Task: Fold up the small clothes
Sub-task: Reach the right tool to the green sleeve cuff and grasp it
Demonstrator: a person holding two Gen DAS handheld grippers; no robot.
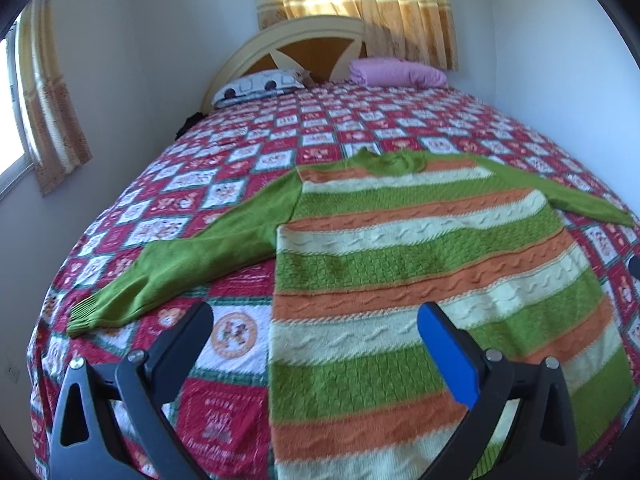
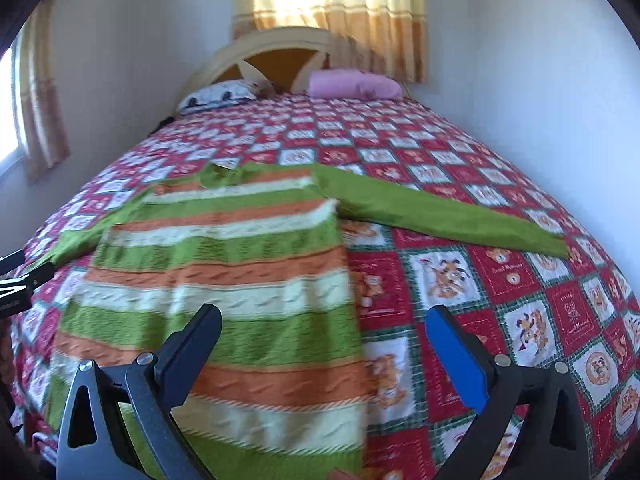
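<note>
A: On the near half of the bed, what lies there?

B: A knitted sweater striped green, orange and cream (image 1: 420,264), flat, hem toward the near edge, collar toward the headboard, both plain green sleeves spread out over the red and white patchwork bedspread (image 1: 248,152).

A: And the tools?

B: The left gripper (image 1: 316,320) and the right gripper (image 2: 324,320) hover above the hem, jaws wide apart, holding nothing.

A: Best first move?

B: Probably pinch a cuff (image 1: 86,314) low, lift little, and lay the sleeve straight across the chest without dragging the body.
</note>
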